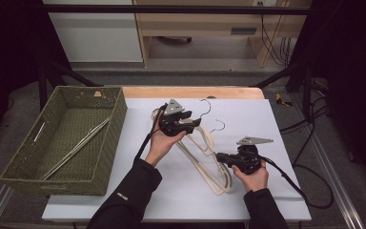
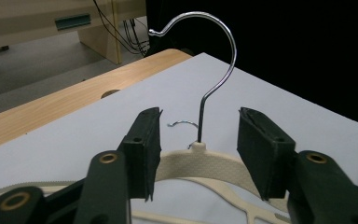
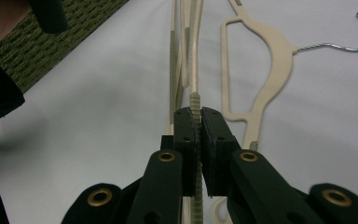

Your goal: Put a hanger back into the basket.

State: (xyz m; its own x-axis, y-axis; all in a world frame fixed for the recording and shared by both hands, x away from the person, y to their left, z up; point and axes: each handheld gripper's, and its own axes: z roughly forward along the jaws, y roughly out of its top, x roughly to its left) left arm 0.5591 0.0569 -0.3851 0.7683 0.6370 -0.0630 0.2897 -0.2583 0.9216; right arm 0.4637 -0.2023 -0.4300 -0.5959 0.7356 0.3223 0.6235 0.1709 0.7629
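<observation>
**Two claws on cream hangers over white sheet**

Right claw [image 3: 197, 122], nearest, pressed together on the ribbed, notched shoulder edge of a cream plastic hanger [image 3: 194, 100]; matte black pads pinch the thin edge between them. In the high view the right claw [image 1: 220, 157] sits low right on the bench, grey three-cornered plate on top, cable trailing off right.

Second cream hanger [image 3: 261, 60] lies flat just beside it, curved shoulders, cut-out loops, thin metal hook.

Left claw [image 2: 199, 140] half spread, jaws astride the neck of the held hanger [image 2: 200, 161]; pads not touching it. Shiny chrome wire hook [image 2: 214, 60] rises from a small round collar between the jaws, curling in a question-mark shape. Left claw [image 1: 196, 122] is farther up the bench, dark sleeve behind it.

White sheet [image 1: 248, 114] smooth, matte, covering a pale wood bench [image 1: 190, 91].

Far left: olive woven basket [image 1: 109, 138], rectangular, open-weave walls, with thin metal rods [image 1: 76, 147] lying inside.
</observation>
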